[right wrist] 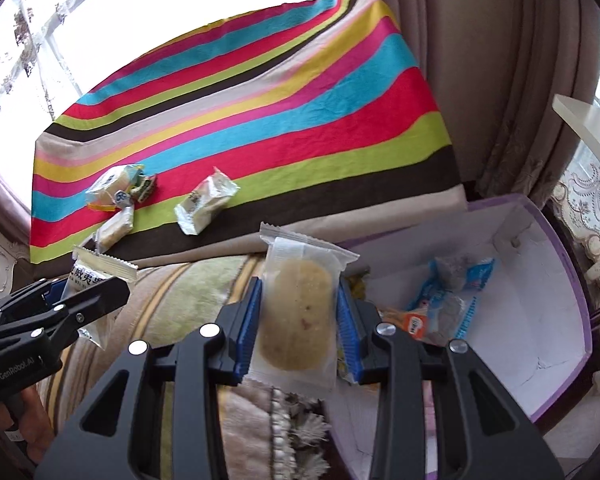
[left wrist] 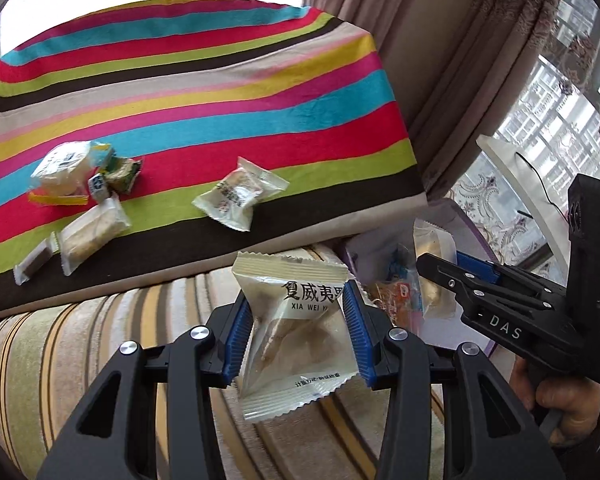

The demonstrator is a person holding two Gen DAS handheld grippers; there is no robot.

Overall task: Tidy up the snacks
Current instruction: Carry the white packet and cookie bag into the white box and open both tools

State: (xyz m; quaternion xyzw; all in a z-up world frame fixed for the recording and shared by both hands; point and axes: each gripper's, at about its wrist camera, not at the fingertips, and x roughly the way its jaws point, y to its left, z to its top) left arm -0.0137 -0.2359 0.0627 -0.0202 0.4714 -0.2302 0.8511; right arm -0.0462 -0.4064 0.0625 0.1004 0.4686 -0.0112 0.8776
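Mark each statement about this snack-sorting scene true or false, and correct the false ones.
1. The left tongs grip a white packet. True.
2. The right tongs are empty. False: they grip a clear-wrapped biscuit.
3. The purple box already holds snacks. True.
4. The striped cloth is bare. False: several snack packets lie on it.

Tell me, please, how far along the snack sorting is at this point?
Partly done. A few wrapped snacks already lie in the purple box. In hand: the left gripper clamps a white packet, and the right gripper clamps a clear-wrapped cookie, neither yet over the box. Left: one packet and a small cluster of snacks on the striped cloth.
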